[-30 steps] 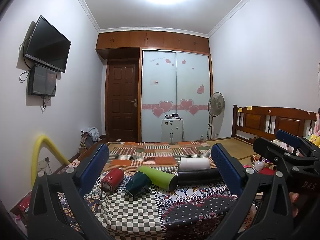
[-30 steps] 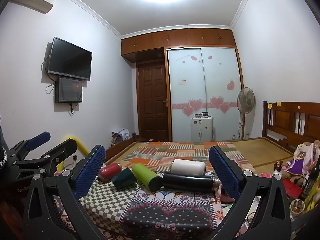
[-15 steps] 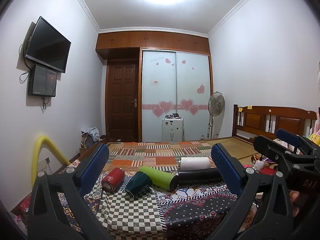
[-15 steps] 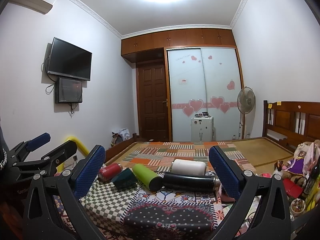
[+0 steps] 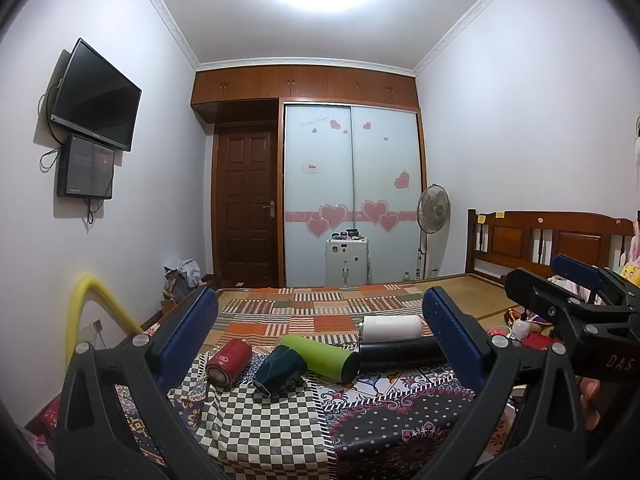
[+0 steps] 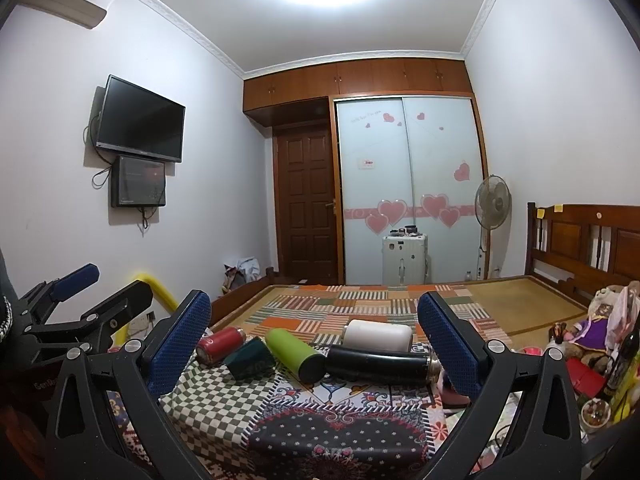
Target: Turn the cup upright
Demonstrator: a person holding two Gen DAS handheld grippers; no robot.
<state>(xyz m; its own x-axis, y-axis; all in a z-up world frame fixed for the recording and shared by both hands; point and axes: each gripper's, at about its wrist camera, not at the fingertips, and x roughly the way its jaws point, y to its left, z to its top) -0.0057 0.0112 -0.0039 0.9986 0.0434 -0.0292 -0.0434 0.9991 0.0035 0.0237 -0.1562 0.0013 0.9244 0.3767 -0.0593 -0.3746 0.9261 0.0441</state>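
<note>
Evidently nothing has shifted; both the left tool (image 5: 320,332) and right tool (image 6: 314,330) hover spread, short of the five toppled cups (image 5: 276,370) ahead; no flip begun.

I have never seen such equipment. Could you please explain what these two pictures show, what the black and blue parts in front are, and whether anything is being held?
A person holds a two-finger tool in each hand, and each carries a wide-angle camera looking forward along its fingers. One picture is from the left gripper, the other from the right gripper. The blue pads on black arms are the jaws; both stand wide open and hold nothing. Ahead, on a patterned cloth, five containers lie on their sides: a red can, a dark green cup, a light green bottle, a black flask and a white bottle.
</note>
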